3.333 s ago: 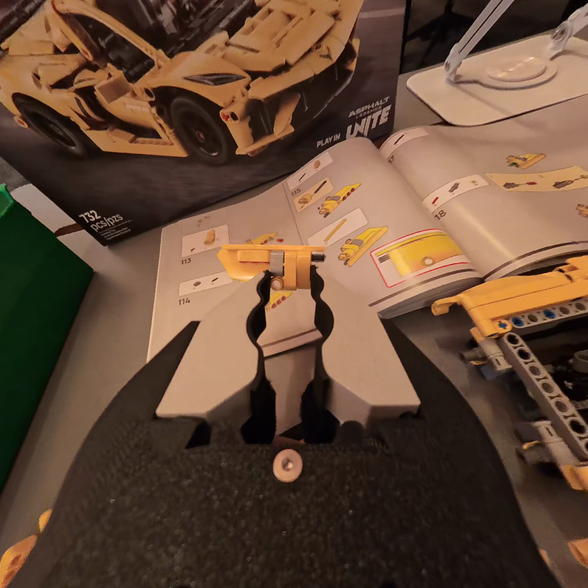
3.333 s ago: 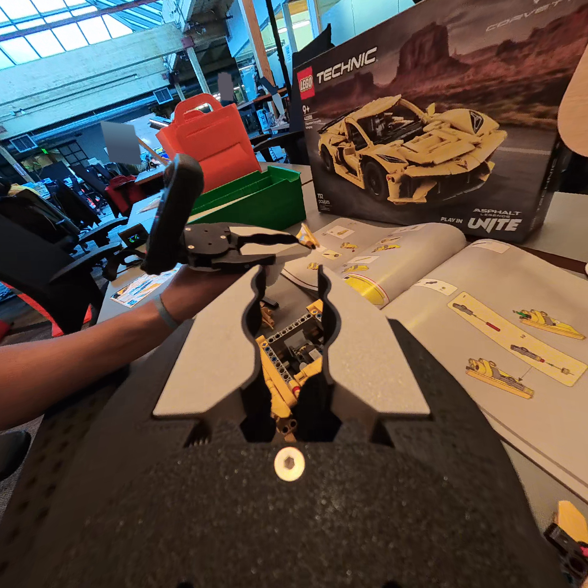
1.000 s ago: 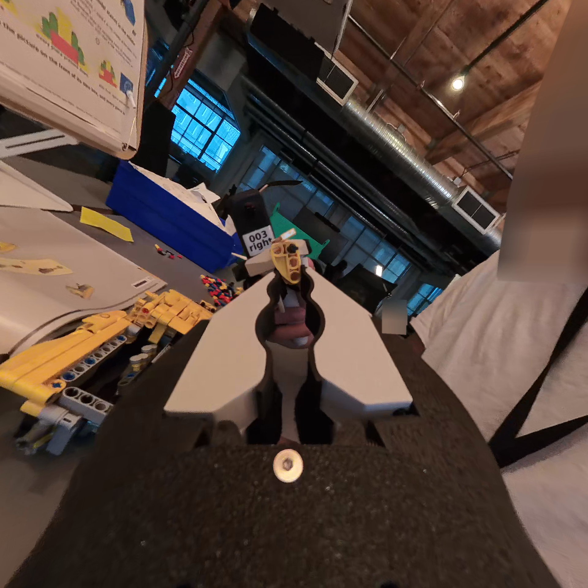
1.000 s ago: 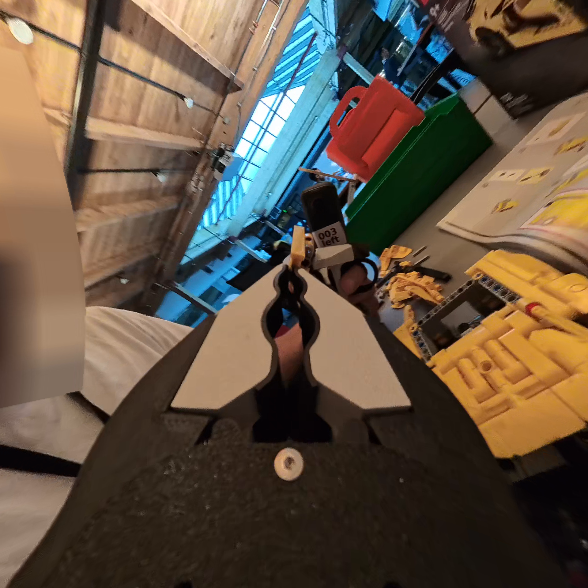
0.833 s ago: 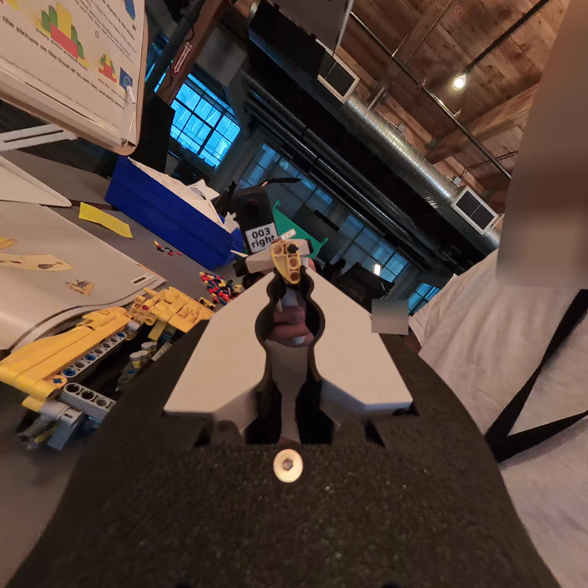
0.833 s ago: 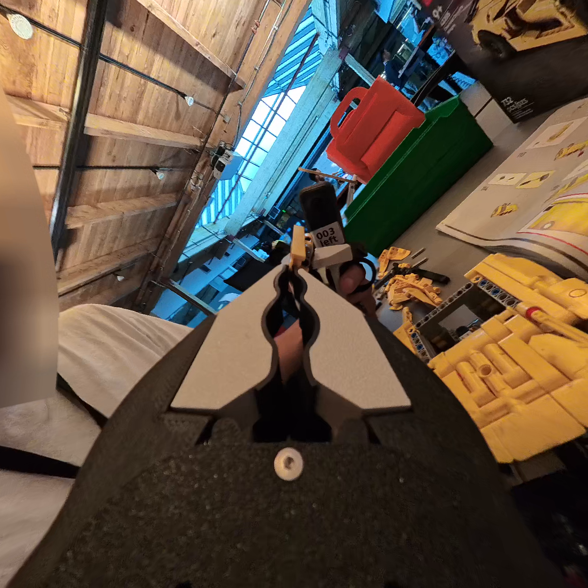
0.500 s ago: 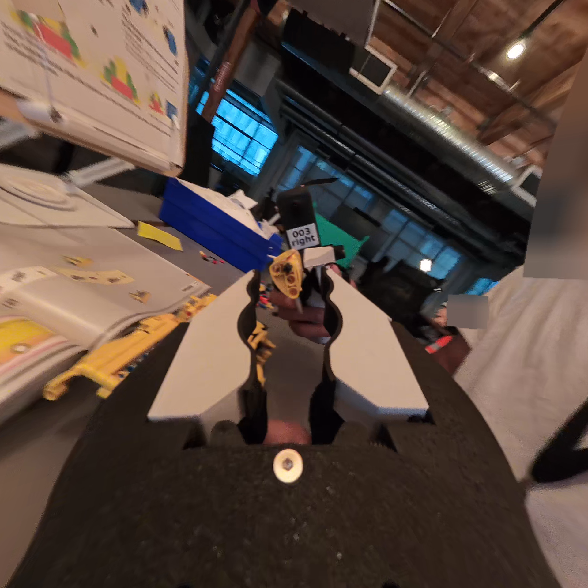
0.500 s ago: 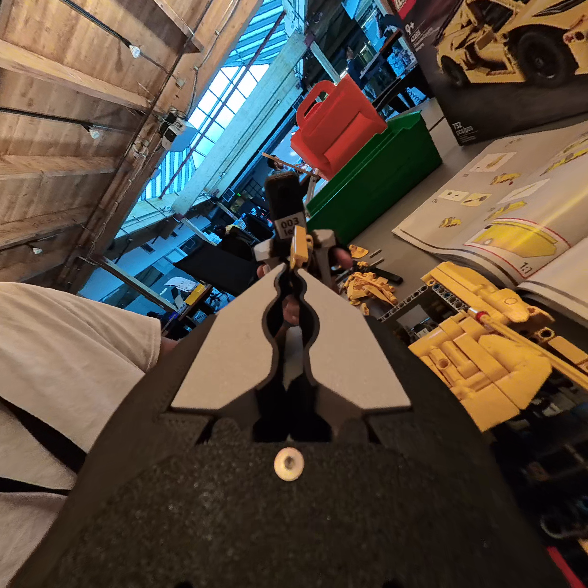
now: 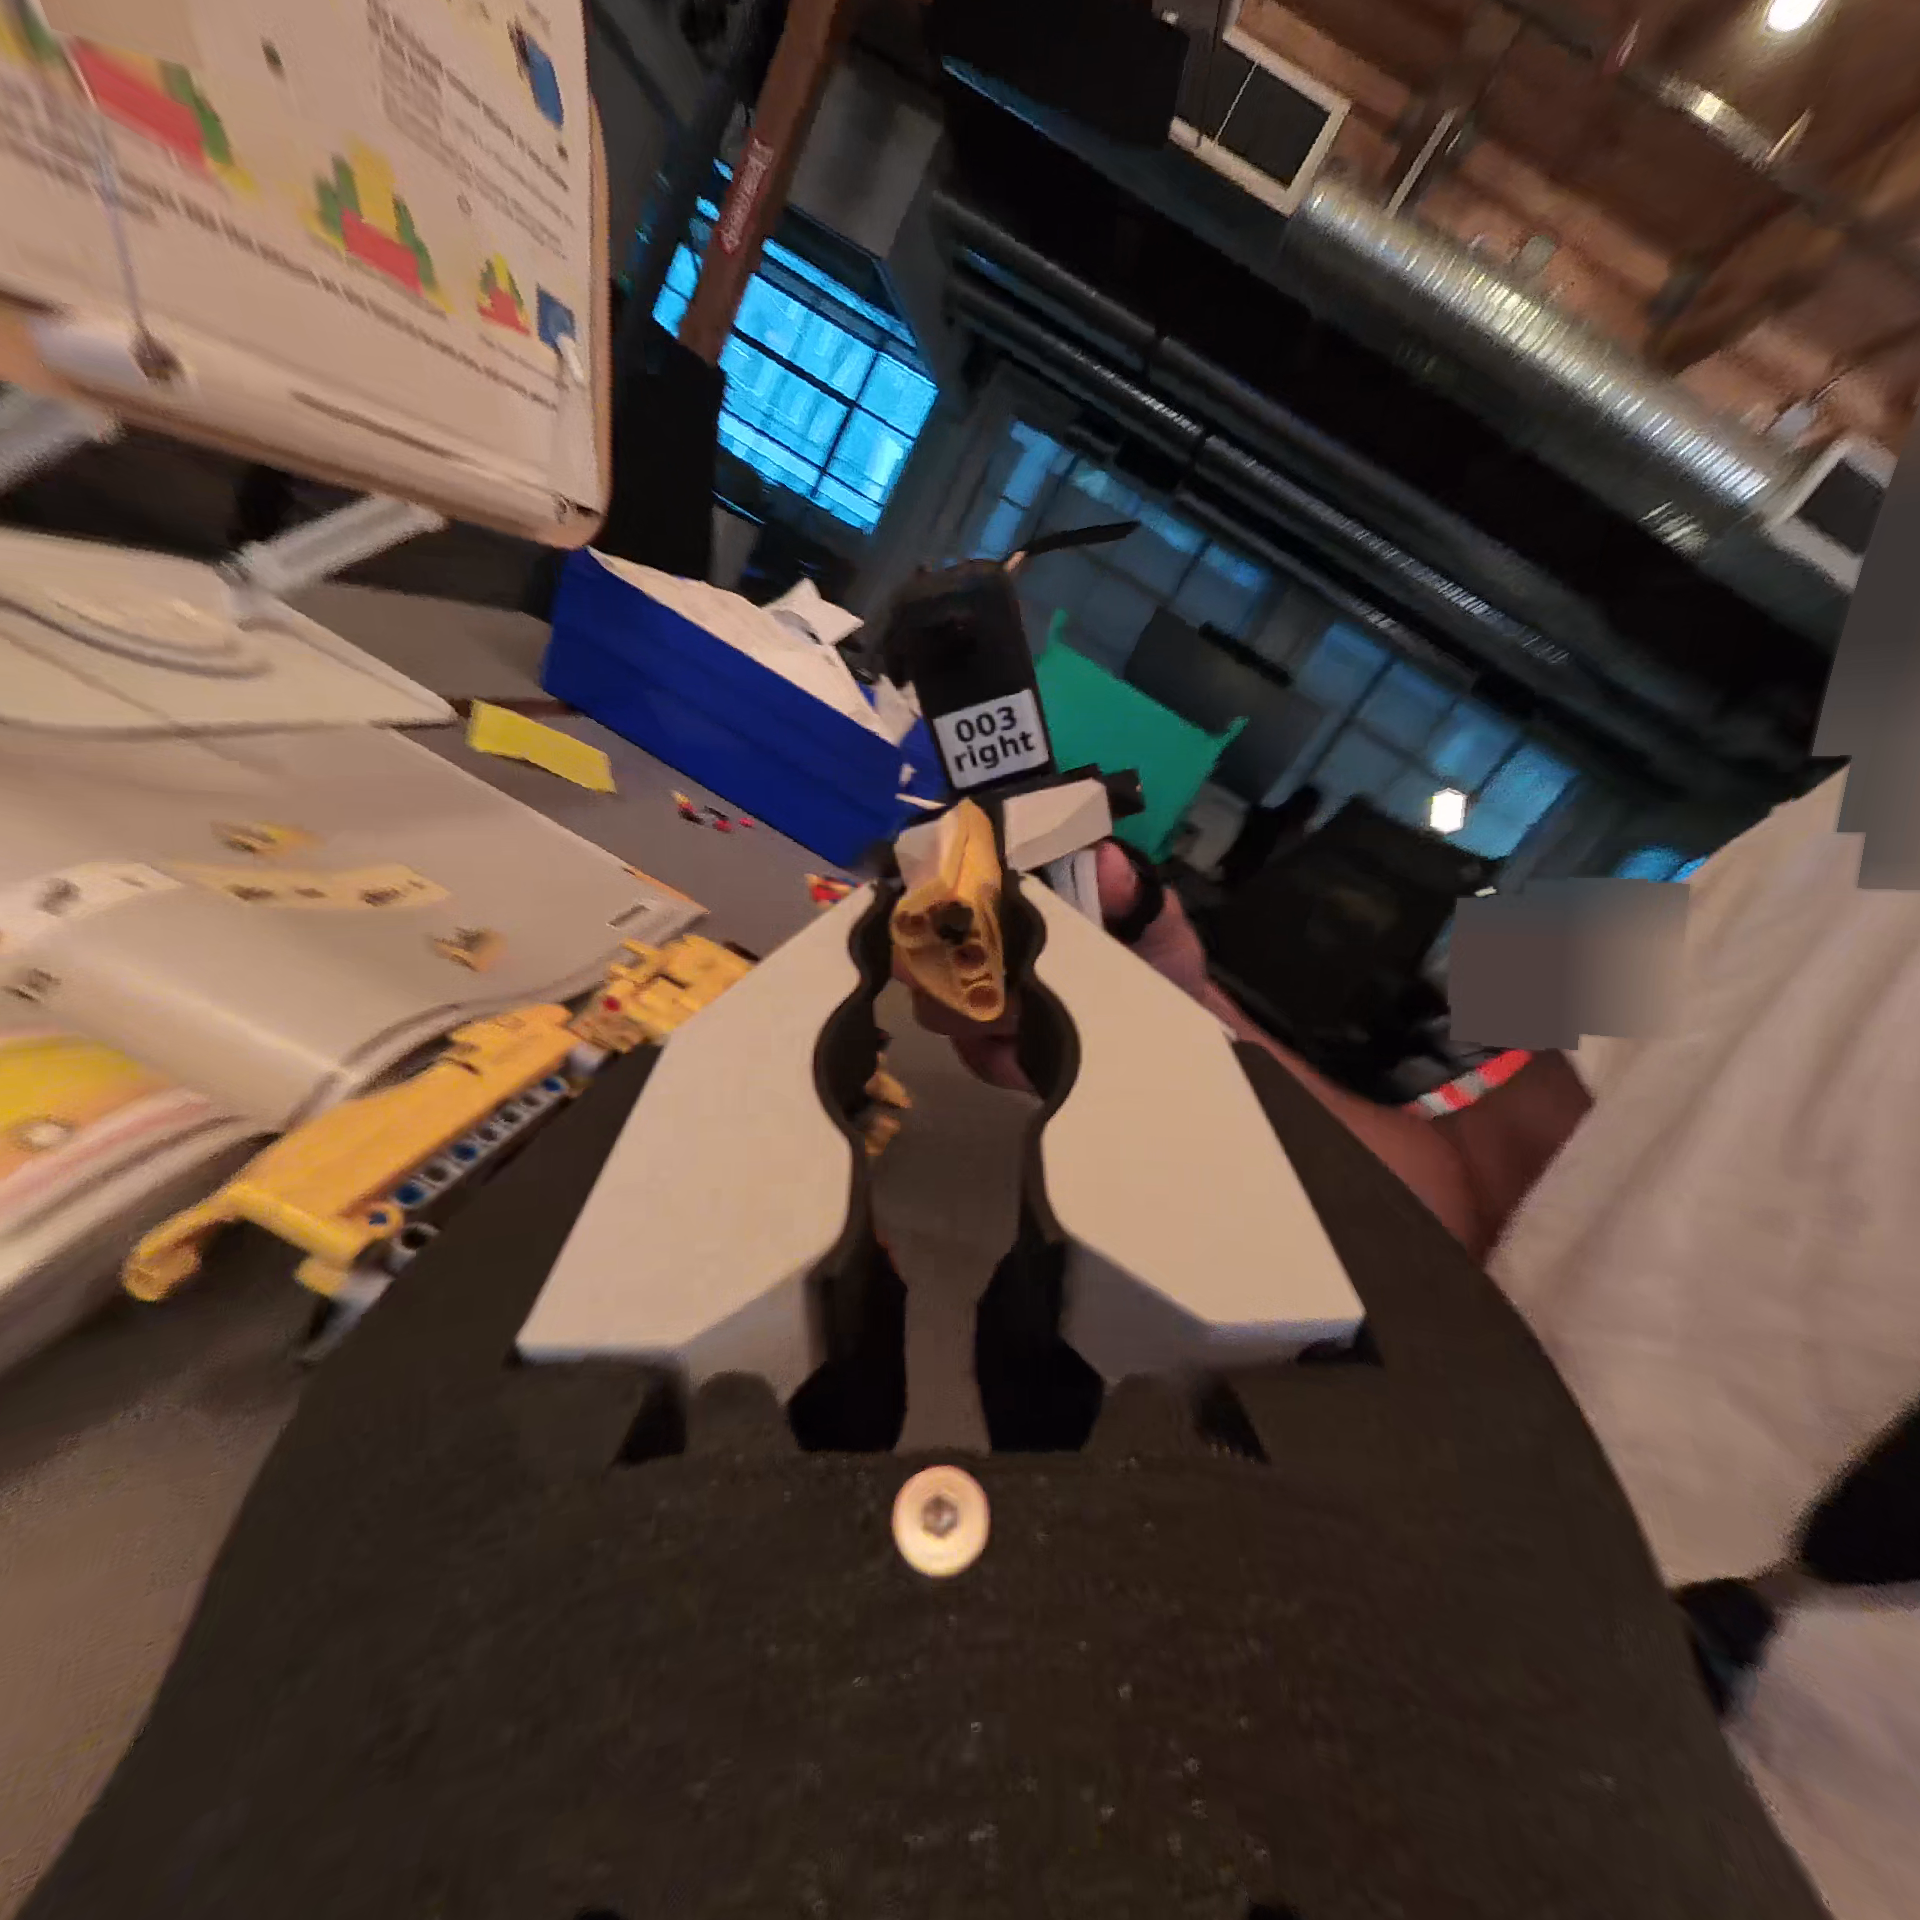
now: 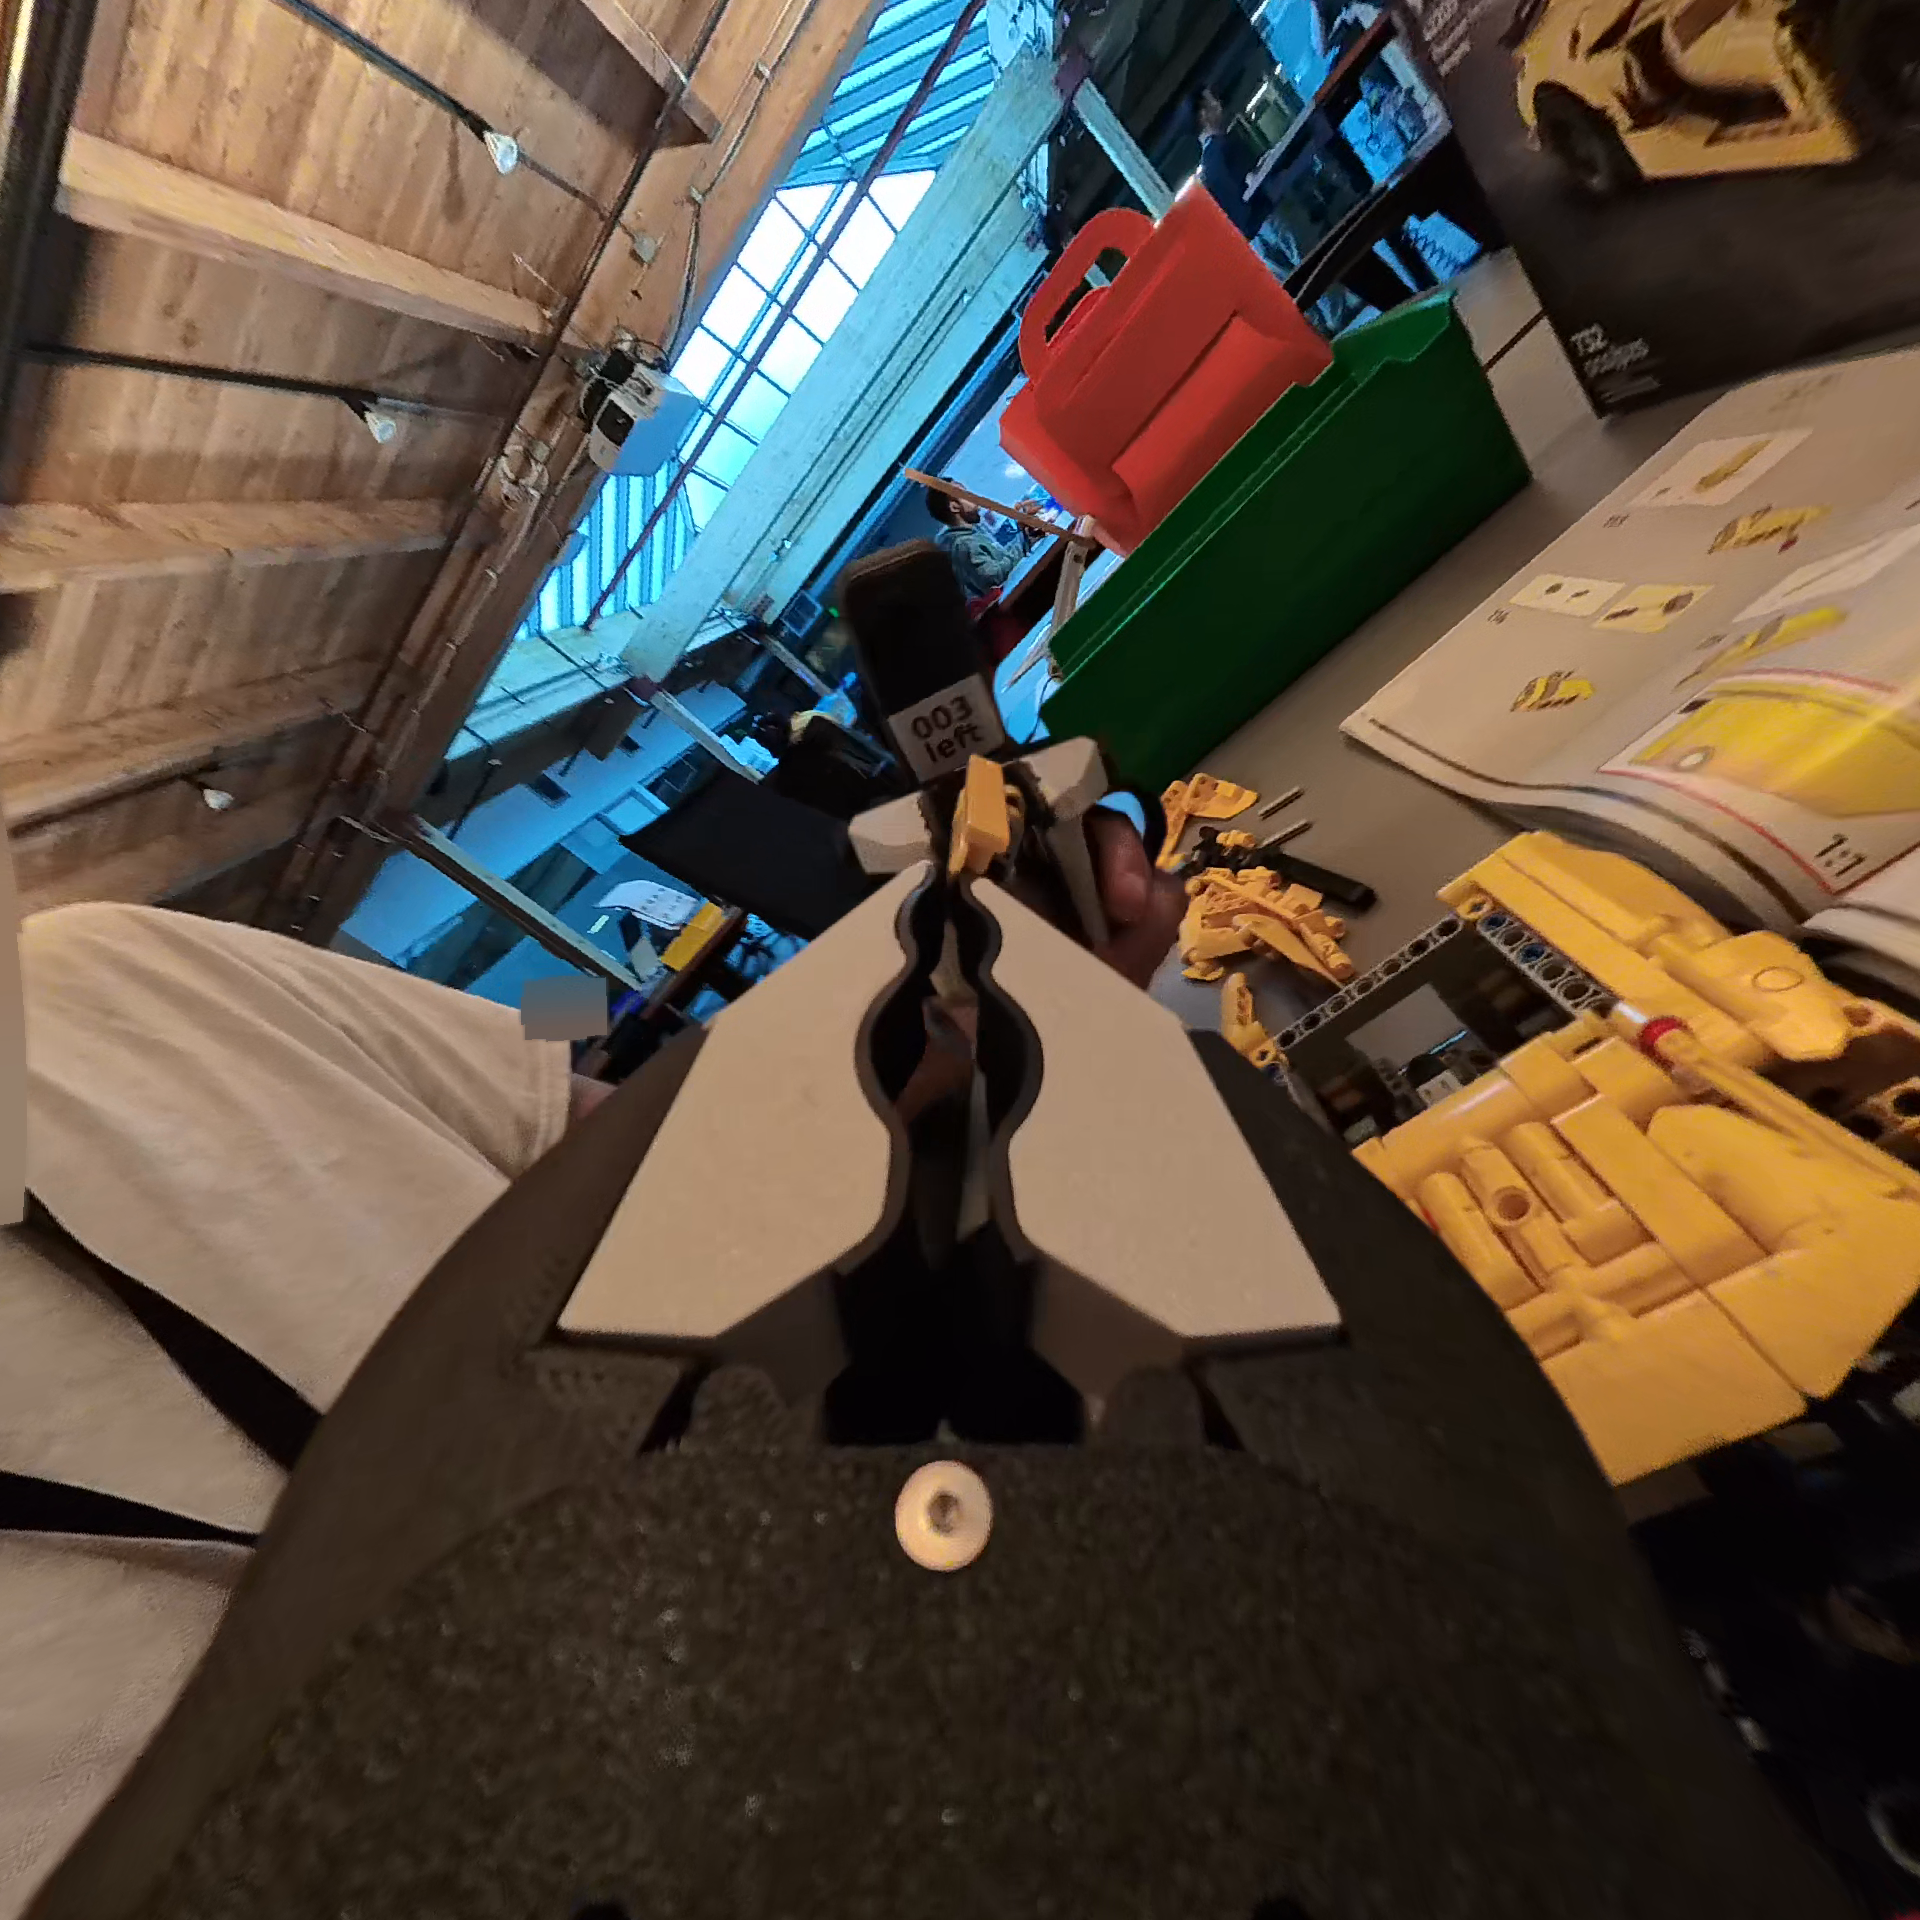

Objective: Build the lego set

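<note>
My left gripper (image 9: 951,914) and right gripper (image 10: 951,883) meet tip to tip in mid-air at frame centre, presumably for a handover. The right's jaws are nearly closed, pinching the yellow sub-assembly (image 9: 951,935). The left's are parted around it; contact unclear. The car chassis (image 10: 1621,1174) lies at right of the right wrist view, near the instruction booklet (image 10: 1704,665), for reference.

We see a red plastic carry case (image 10: 1153,364) with a handle standing against a green plastic bin (image 10: 1288,561) at the far left. A blue plastic bin (image 9: 717,696) holding white papers sits at the far right, a yellow paper slip (image 9: 540,743) near it.
</note>
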A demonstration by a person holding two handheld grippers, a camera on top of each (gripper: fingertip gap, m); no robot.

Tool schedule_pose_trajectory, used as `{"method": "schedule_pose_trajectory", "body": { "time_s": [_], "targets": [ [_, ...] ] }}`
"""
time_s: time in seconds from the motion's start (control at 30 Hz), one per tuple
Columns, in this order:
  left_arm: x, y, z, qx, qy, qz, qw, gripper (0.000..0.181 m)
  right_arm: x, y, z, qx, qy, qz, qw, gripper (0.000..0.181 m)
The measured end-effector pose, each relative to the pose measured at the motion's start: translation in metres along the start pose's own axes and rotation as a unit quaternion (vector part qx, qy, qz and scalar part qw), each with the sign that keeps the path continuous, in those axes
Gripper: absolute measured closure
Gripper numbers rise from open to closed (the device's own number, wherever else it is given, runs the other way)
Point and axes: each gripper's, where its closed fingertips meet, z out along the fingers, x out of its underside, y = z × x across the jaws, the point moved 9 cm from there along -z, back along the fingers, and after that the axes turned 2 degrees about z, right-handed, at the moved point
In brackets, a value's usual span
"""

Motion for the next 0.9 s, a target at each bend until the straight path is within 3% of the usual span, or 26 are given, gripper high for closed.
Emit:
{"method": "schedule_pose_trajectory", "body": {
  "time_s": [0.33,0.5,0.77,0.8,0.83,0.9],
  "targets": [
    [0.003,0.003,0.001,0.047,0.002,-0.081,0.996,0.166,-0.002,0.007,0.001,0.012,-0.017,-0.079,0.997,0.181],
    [0.005,0.009,0.001,0.072,0.003,-0.184,0.98,0.169,-0.002,0.008,0.001,0.037,-0.013,-0.108,0.993,0.181],
    [0.005,0.011,0.001,0.064,0.008,-0.186,0.981,0.168,-0.003,0.008,0.001,0.055,-0.006,-0.126,0.99,0.18],
    [0.006,0.012,0.001,0.063,0.011,-0.196,0.979,0.168,-0.003,0.008,0.0,0.066,0.001,-0.143,0.988,0.178],
    [0.006,0.013,0.001,0.066,0.012,-0.211,0.975,0.168,-0.003,0.009,-0.001,0.085,0.011,-0.172,0.981,0.164],
    [0.007,0.015,0.0,0.069,0.014,-0.239,0.968,0.169,-0.004,0.008,-0.004,0.144,0.046,-0.282,0.948,0.141]
  ]
}}
